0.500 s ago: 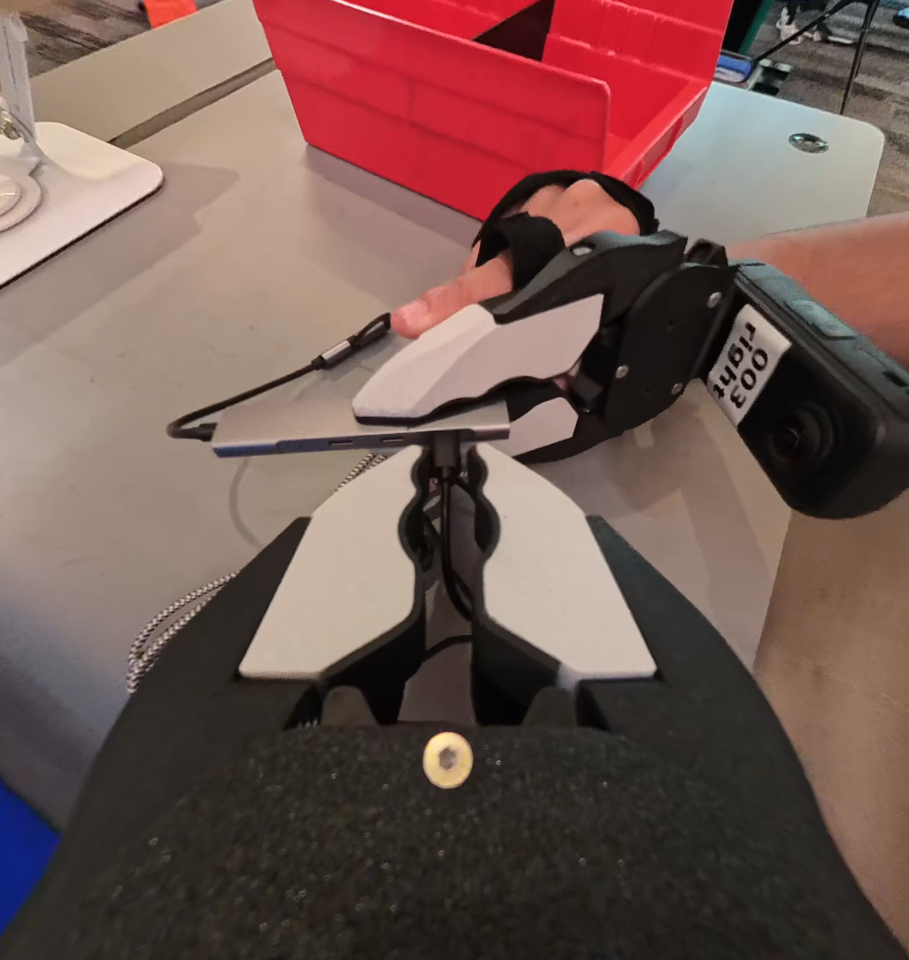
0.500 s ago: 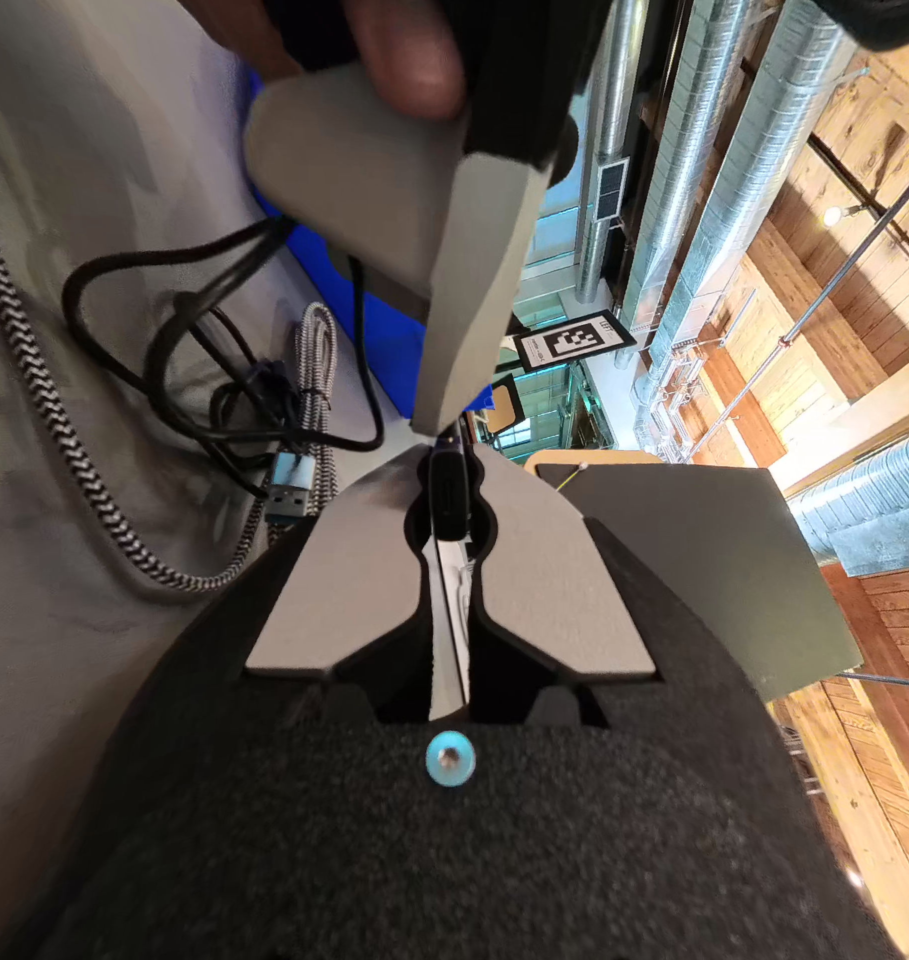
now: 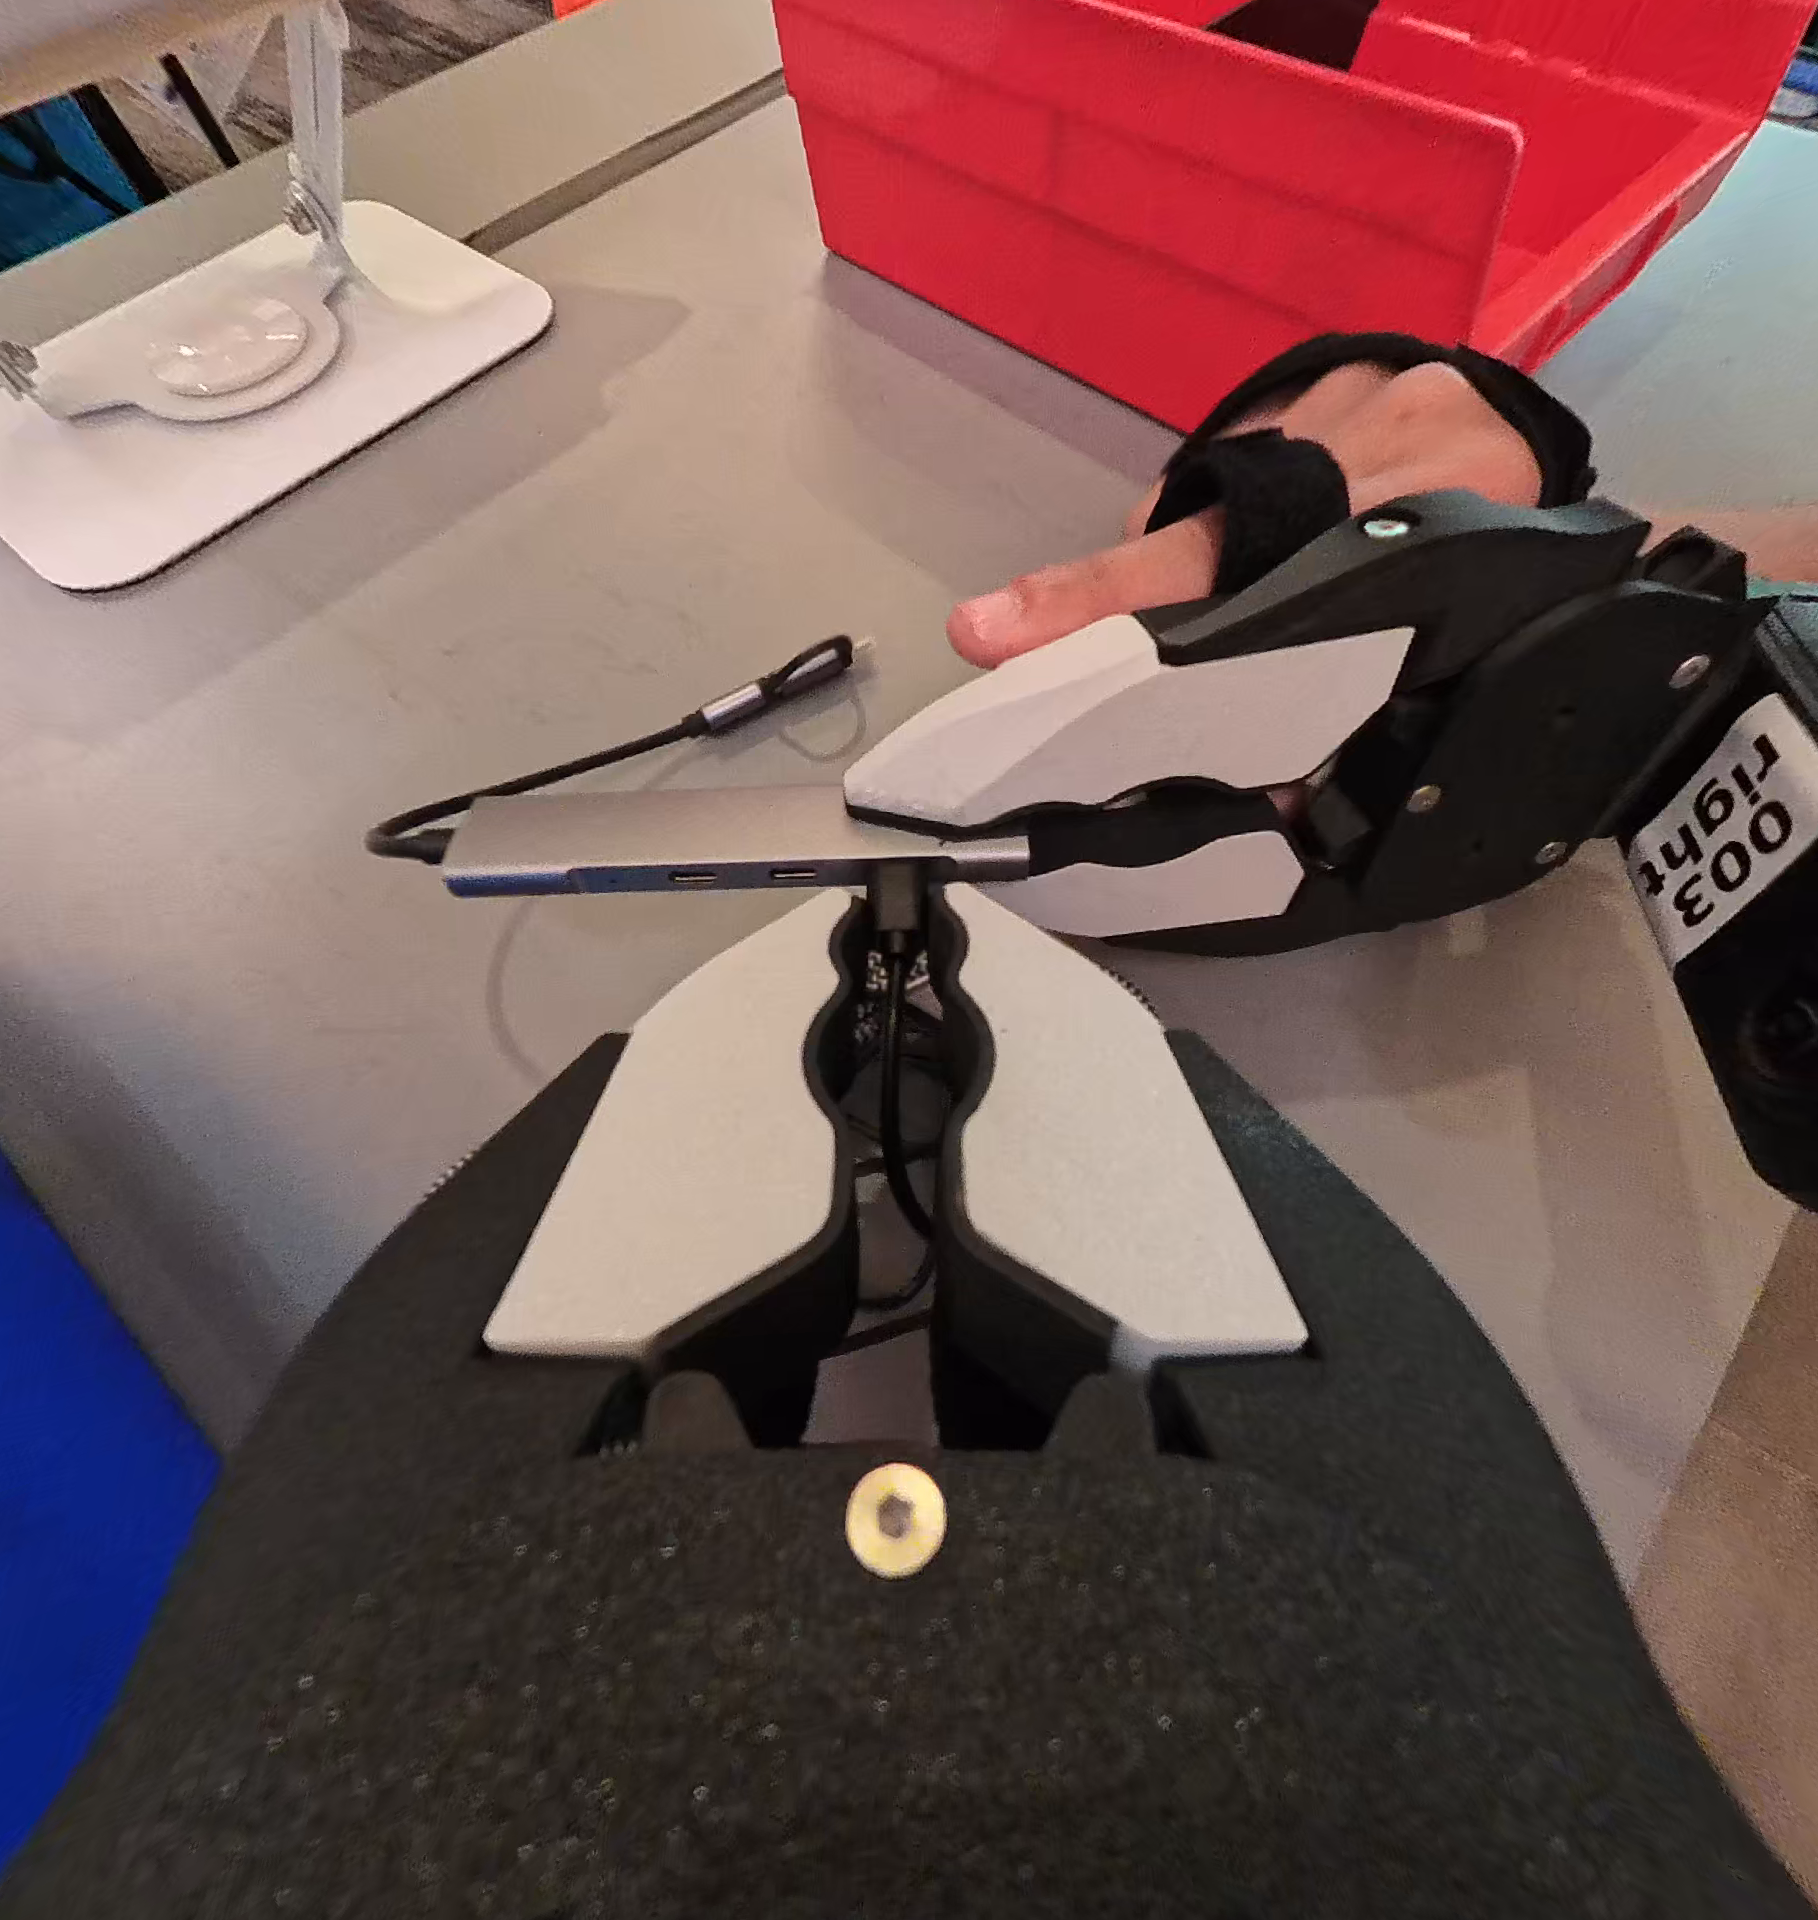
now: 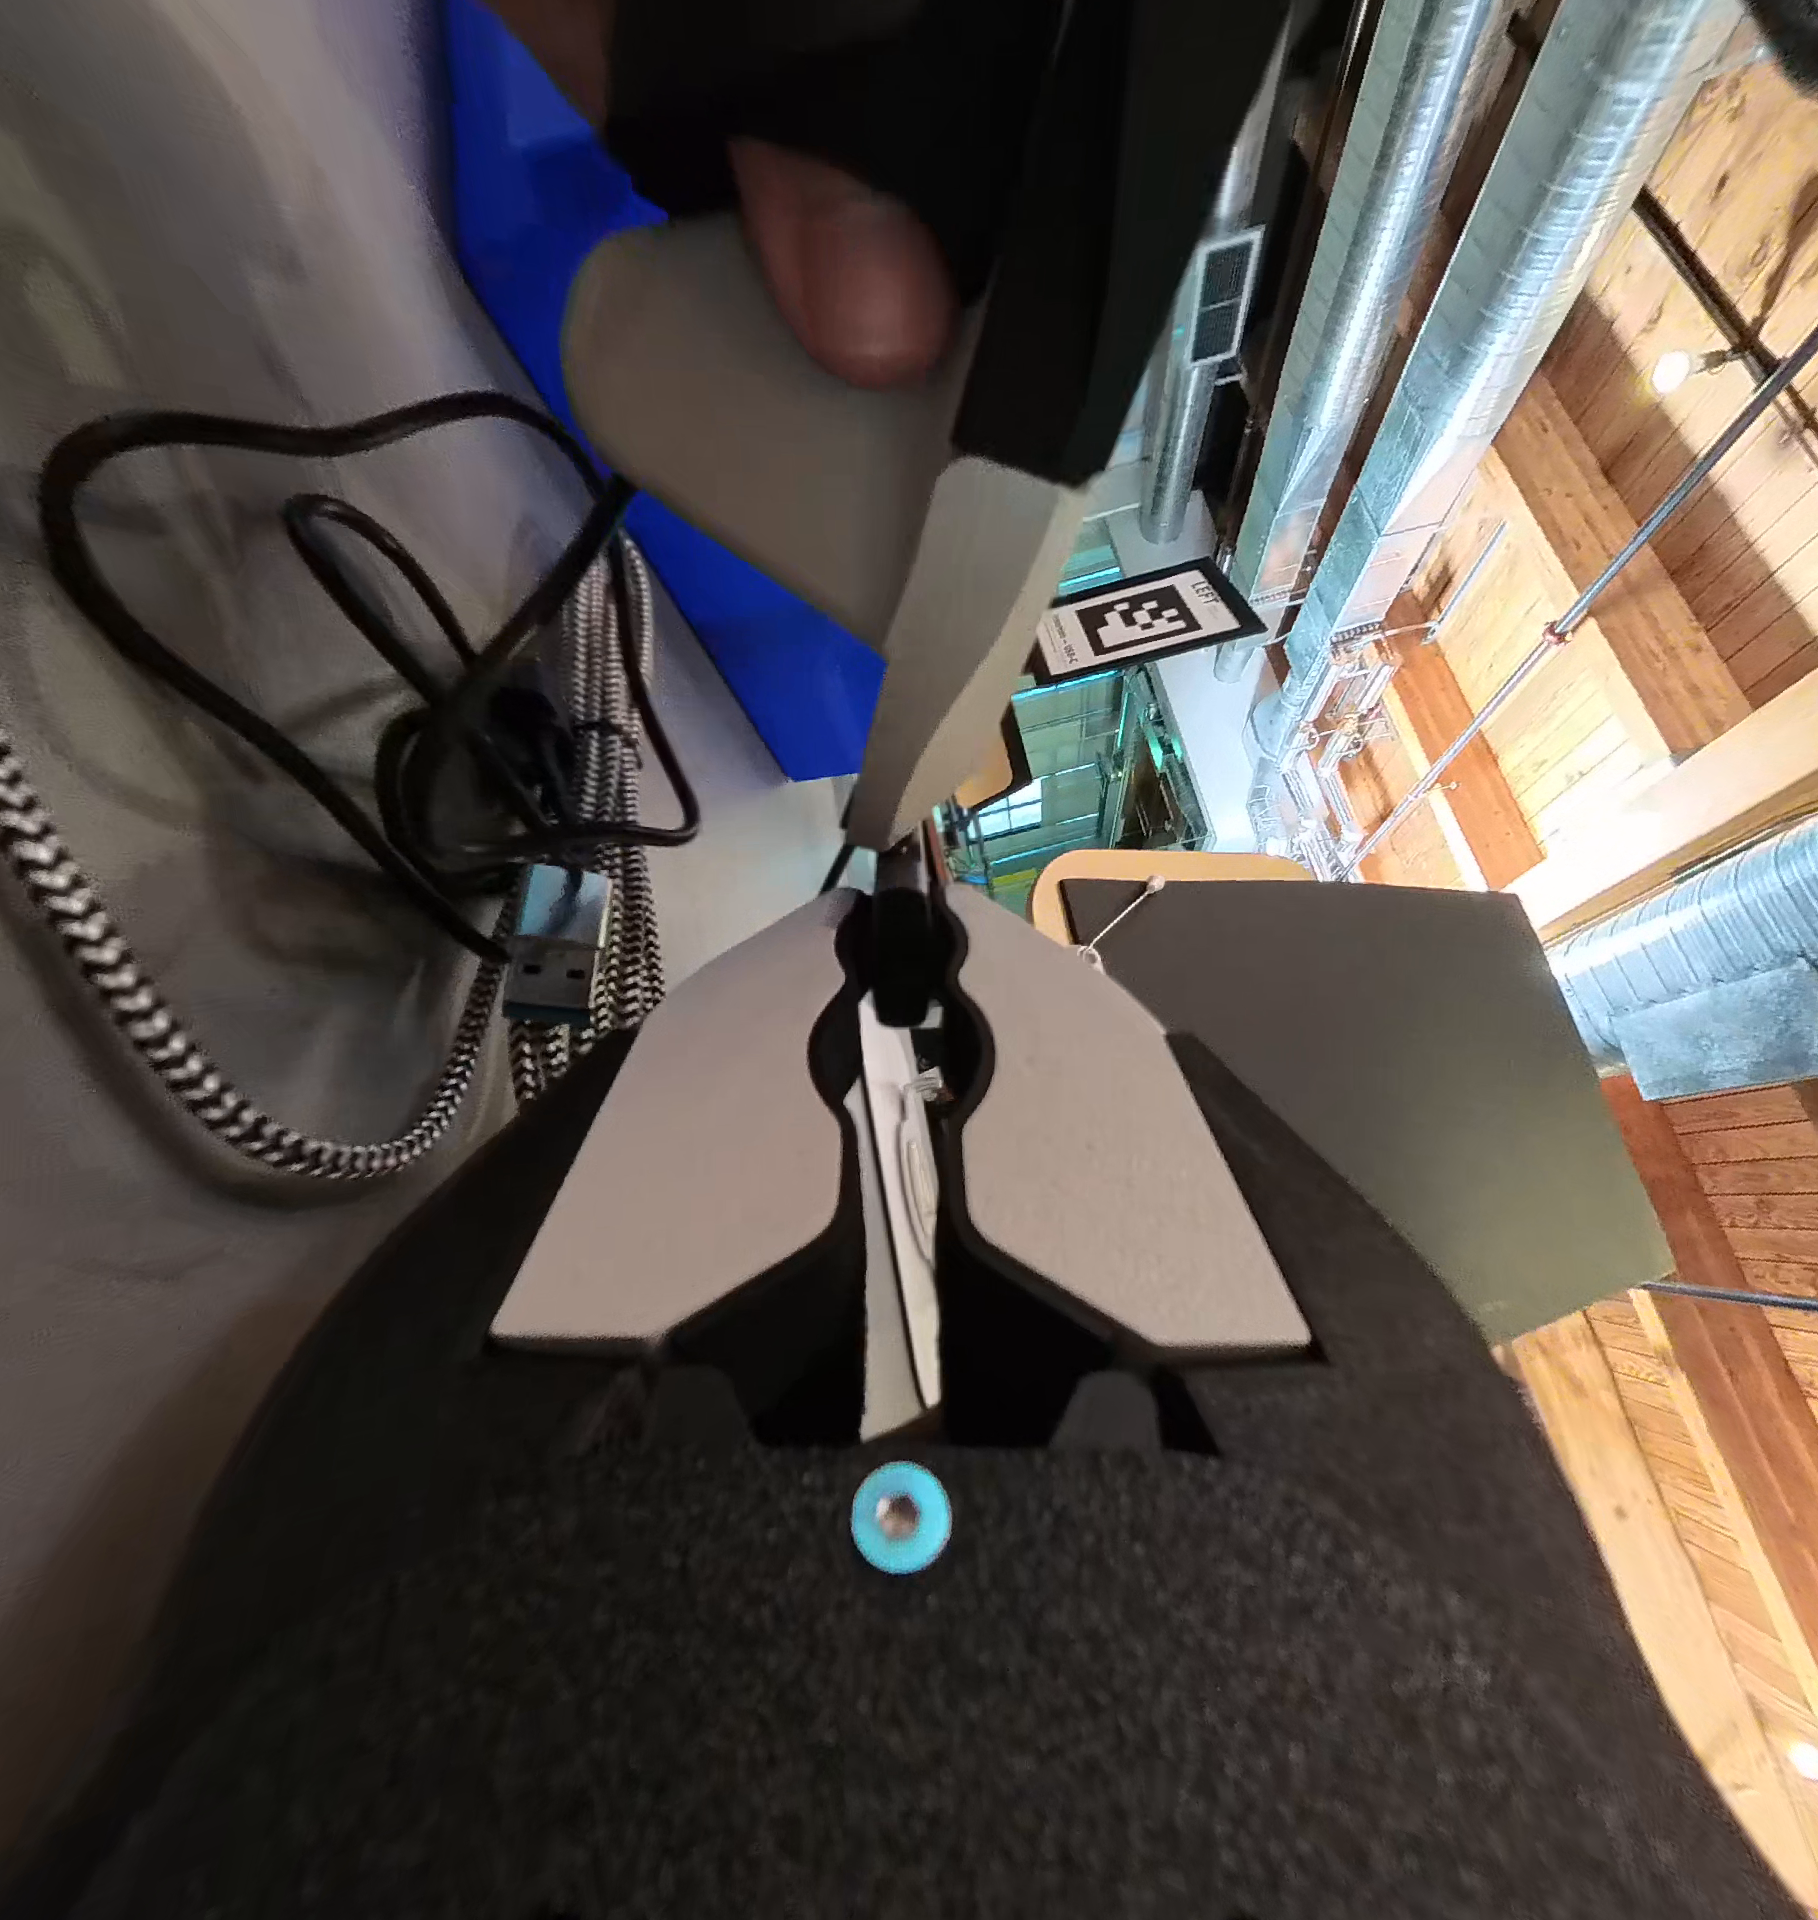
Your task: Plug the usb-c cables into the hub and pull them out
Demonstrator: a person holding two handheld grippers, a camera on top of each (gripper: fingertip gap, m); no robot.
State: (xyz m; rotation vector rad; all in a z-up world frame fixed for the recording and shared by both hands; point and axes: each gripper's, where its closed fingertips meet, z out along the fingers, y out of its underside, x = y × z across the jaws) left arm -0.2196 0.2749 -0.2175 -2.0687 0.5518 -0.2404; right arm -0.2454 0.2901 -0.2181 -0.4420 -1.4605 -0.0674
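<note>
A person's two handheld tools meet at a slim grey hub [image 3: 676, 831] raised clear of the grey counter [image 3: 572, 520]. The left tool [image 3: 900, 914] is clamped on the black plug [image 3: 900, 883] of a usb-c cable [image 3: 889, 1049], which sits at the hub's near edge, in the port farthest right; how deep it is seated cannot be told. Two more ports [image 3: 744, 876] to its left stand empty. The right tool [image 3: 946, 821] is closed flat on the hub's right end, one finger above and one below. Whether the plug is going in or coming out, the move looks best made straight along the port's axis (any sideways lean would likely lever the connector), with the right tool keeping the hub level against the push or pull. The hub's own lead [image 3: 572, 774] runs off its left end and curls back to a plug lying on the counter. At far left on the counter stands a white stand [image 3: 261, 395]; a red bin [image 3: 1144, 208] sits at the back. The right wrist view shows a tangle of spare cables [image 4: 531, 790] on the counter, a braided one [image 4: 157, 1091] among them, and, beyond, wooden ceiling boards [image 4: 1663, 520] and silver ducts [image 4: 1404, 312] overhead.
</note>
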